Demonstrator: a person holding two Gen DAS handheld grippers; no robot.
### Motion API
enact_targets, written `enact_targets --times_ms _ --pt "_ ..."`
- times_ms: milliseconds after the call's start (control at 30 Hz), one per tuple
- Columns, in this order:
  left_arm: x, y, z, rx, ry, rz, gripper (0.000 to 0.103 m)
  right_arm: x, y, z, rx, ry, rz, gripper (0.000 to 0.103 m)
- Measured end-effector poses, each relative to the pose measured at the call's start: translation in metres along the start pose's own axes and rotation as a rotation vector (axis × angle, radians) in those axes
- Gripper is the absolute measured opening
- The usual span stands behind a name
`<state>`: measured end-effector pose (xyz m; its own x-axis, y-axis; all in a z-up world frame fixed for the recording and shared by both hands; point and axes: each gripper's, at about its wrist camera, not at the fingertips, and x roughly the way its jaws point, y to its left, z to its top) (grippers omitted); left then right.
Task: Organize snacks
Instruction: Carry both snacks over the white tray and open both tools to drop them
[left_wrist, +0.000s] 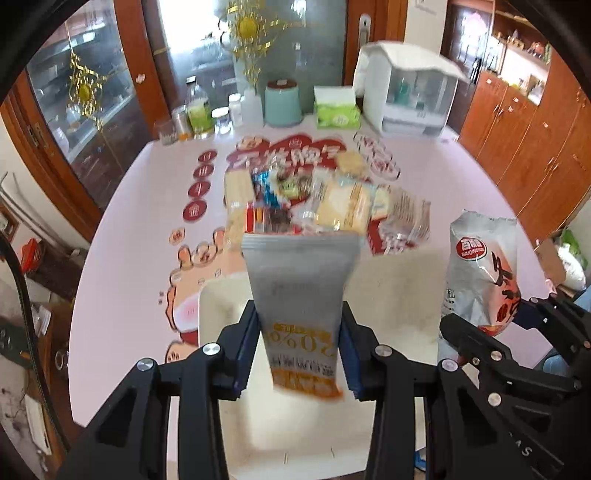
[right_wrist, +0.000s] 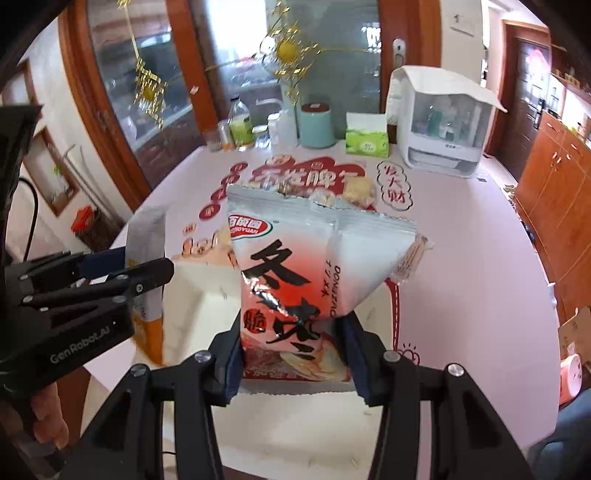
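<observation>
My left gripper is shut on a grey-and-orange snack packet, held upright above a white box at the table's near edge. My right gripper is shut on a silver-and-red jujube snack bag, held above the same white box. The bag also shows in the left wrist view, to the right of the packet. The packet shows in the right wrist view, at the left. A pile of loose snacks lies in the middle of the table.
The pink table carries red printed stickers. Along its far edge stand bottles and jars, a teal canister, a green tissue pack and a white cup-holder cabinet. Wooden cabinets line the right side.
</observation>
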<state>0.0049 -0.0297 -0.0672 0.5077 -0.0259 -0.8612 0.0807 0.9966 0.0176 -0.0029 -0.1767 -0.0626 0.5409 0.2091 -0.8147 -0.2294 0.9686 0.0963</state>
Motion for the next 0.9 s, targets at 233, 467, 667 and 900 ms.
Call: enact_targets --times_ms 233,467,667,900 --pt "0.021 -0.005 -0.018 -0.011 0.099 0.022 0.044 0.011 0.000 -0.011 -0.017 0.064 0.034 0.049" --pt "0.020 0.001 -0.024 -0.042 0.110 0.055 0.082 0.017 0.001 -0.017 0.003 0.098 0.072 0.054" --pt "0.019 0.008 -0.027 -0.072 0.125 0.059 0.085 0.019 -0.003 -0.016 0.045 0.106 0.079 0.064" --pt "0.016 0.011 -0.028 -0.091 0.125 0.069 0.085 0.018 0.001 -0.016 0.034 0.112 0.083 0.064"
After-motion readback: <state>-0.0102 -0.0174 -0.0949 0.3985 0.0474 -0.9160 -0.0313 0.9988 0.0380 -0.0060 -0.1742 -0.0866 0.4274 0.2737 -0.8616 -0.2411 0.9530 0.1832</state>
